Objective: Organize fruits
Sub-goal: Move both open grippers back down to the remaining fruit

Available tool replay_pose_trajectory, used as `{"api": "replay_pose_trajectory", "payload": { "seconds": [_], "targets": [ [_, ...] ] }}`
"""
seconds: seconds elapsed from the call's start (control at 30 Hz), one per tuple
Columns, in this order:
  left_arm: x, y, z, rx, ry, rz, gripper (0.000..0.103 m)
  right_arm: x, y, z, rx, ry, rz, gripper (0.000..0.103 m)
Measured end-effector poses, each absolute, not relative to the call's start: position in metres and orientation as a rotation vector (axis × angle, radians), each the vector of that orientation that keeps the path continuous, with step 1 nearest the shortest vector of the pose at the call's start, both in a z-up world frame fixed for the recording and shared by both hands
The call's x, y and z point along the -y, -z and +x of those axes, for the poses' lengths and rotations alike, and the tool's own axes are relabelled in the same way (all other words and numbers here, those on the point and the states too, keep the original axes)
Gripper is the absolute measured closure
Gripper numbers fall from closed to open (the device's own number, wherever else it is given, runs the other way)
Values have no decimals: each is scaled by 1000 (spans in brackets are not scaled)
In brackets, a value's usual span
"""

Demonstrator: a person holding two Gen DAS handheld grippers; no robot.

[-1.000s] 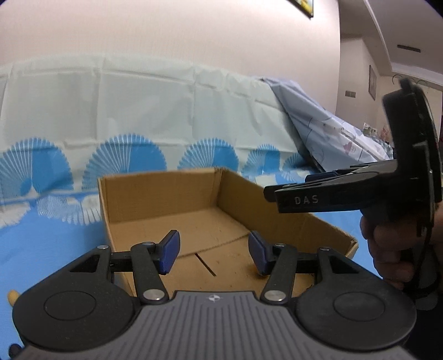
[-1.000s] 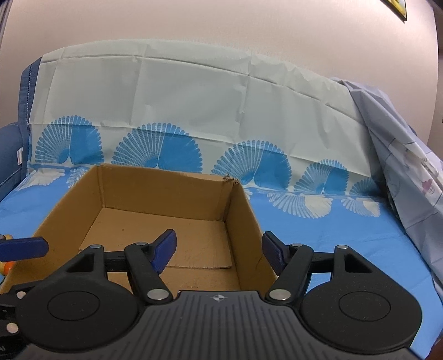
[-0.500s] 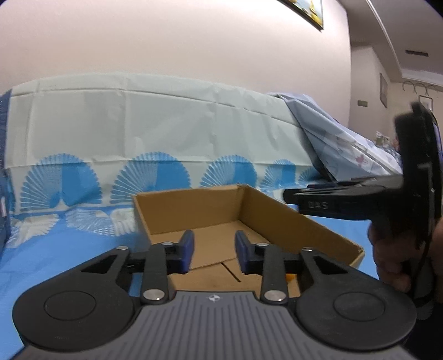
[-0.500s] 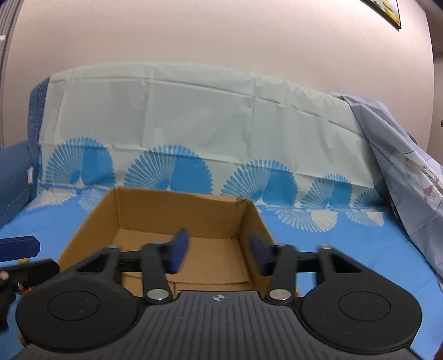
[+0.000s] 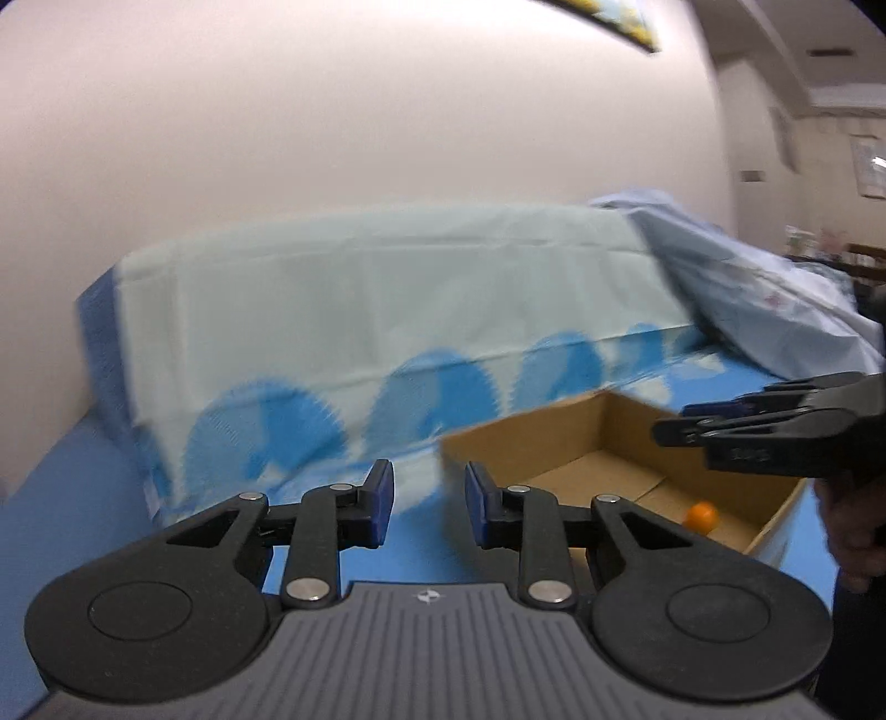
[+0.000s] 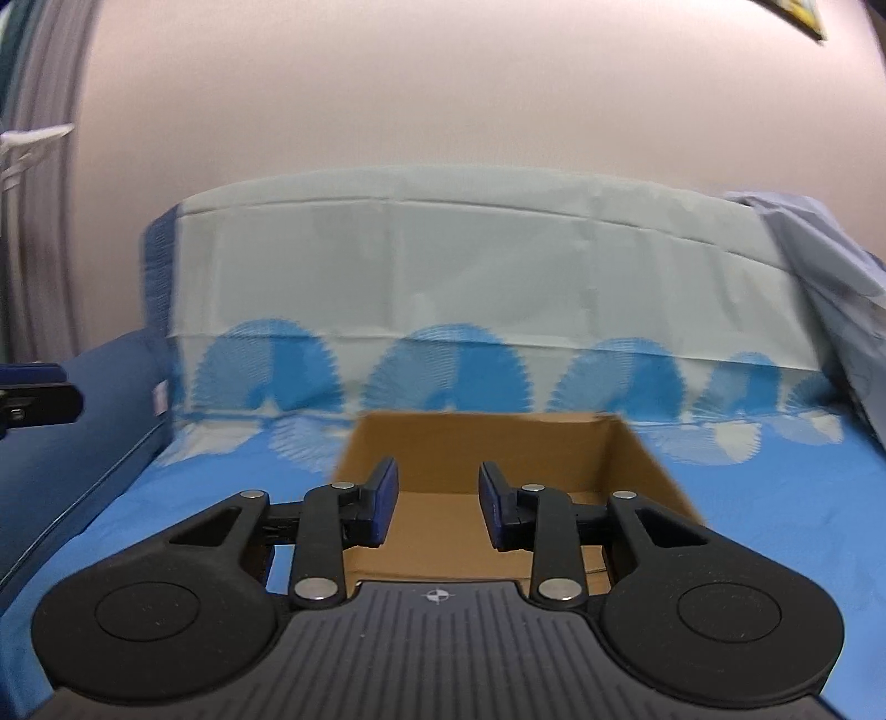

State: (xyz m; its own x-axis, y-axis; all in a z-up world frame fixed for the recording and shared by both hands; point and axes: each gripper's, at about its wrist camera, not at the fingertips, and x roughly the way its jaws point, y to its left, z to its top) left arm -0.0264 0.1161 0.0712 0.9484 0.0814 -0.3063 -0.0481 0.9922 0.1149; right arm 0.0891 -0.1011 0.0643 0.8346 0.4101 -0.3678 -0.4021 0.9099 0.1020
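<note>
Orange fruit (image 5: 700, 515) in cardboard box (image 5: 554, 443) on blue-patterned sheet (image 5: 343, 332).

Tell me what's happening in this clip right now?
A person holds a gripper in each hand over a blue-patterned cloth. The left gripper and right gripper are both open and empty. A cardboard box sits on the cloth with one small orange fruit on its floor. No other fruit is in view.

Home living room: sofa under blue fan-print plastic sheet (image 6: 465, 310) beyond tongs, framed picture (image 5: 620, 22) on pink wall above.
</note>
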Motion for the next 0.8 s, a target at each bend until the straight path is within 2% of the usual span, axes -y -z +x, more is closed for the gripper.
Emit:
{"api": "replay_pose_trajectory", "payload": {
  "seconds": [0.17, 0.4, 0.57, 0.73, 0.8],
  "targets": [
    [-160, -80, -62, -228, -213, -75, 72, 54, -59, 63, -403, -542, -74, 69],
    [-196, -37, -82, -378, -297, -174, 72, -23, -30, 33, -411, -645, -358, 70],
    [-214, -26, -84, -411, -314, -208, 71, -66, 3, 28, -431, -628, -561, 70],
    [-215, -17, -73, -444, -307, -197, 70, -96, 34, 35, -451, -588, -700, 65],
    [-209, -11, -62, -464, -299, -178, 70, -104, 44, 40, -480, -565, -715, 59]
  ]
}}
